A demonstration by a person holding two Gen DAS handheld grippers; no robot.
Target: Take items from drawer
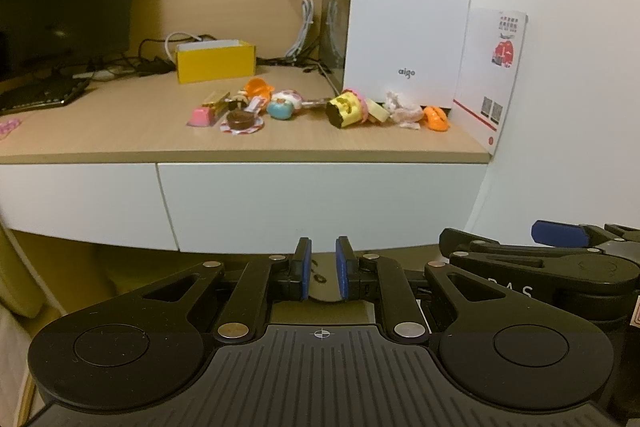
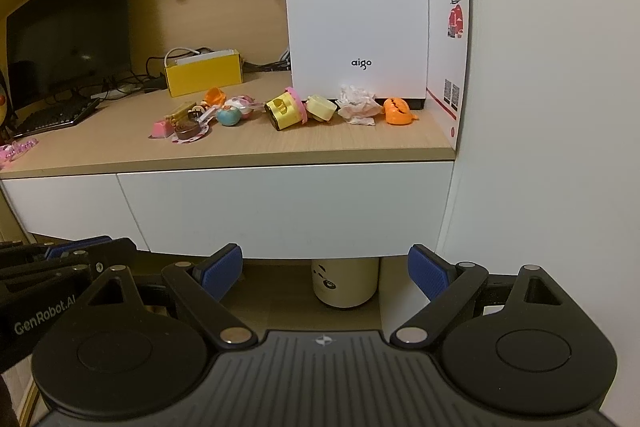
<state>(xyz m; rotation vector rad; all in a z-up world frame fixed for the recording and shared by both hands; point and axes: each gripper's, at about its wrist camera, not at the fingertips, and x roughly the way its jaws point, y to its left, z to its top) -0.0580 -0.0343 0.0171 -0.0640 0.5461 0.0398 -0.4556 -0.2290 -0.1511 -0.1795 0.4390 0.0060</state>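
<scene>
The drawer (image 2: 280, 207) sits shut across the middle of the frame, with small toys (image 2: 280, 111) scattered on the desk top (image 2: 120, 143) above it. The left gripper (image 1: 323, 267) is nearly clenched and empty; the right gripper (image 2: 324, 275) is spread wide, low before the drawer front. This fits either items still inside or all already out, drawer reclosed
</scene>
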